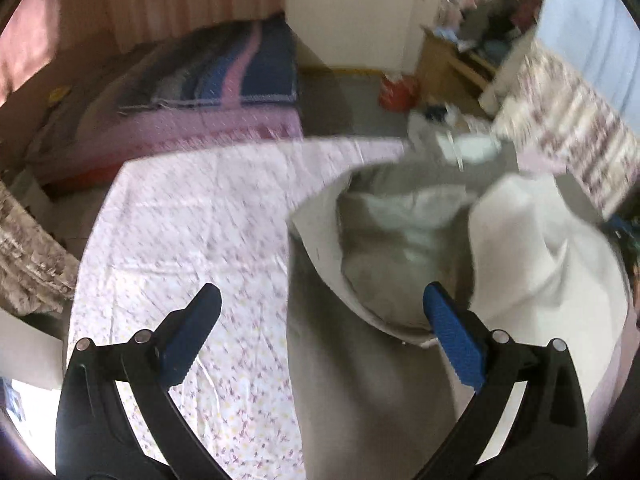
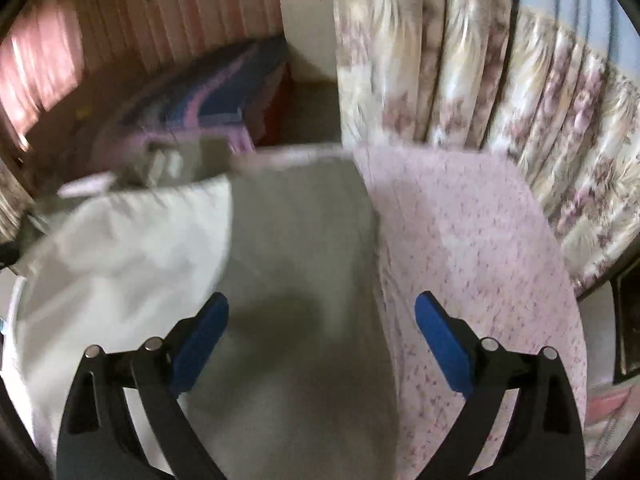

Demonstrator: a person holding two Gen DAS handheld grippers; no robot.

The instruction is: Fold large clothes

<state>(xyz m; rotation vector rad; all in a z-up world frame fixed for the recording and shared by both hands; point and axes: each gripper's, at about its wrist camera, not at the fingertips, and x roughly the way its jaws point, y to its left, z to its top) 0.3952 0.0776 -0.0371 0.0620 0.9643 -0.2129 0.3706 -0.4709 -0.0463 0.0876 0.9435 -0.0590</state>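
Observation:
A large grey garment (image 1: 360, 380) with a pale lining lies on a table covered by a pink flowered cloth (image 1: 180, 240). Its far part is bunched and partly folded over, showing white lining (image 1: 532, 264). My left gripper (image 1: 320, 312) is open and empty, hovering over the garment's left edge. In the right wrist view the grey garment (image 2: 304, 320) lies below my right gripper (image 2: 322, 320), which is open and empty. The white folded part (image 2: 120, 248) lies to its left. Both views are blurred.
A bed with a blue and pink blanket (image 1: 224, 76) stands beyond the table. A red bin (image 1: 398, 90) and a cluttered wooden shelf (image 1: 460, 60) are on the far floor. Flowered curtains (image 2: 500, 100) hang close along the table's right side.

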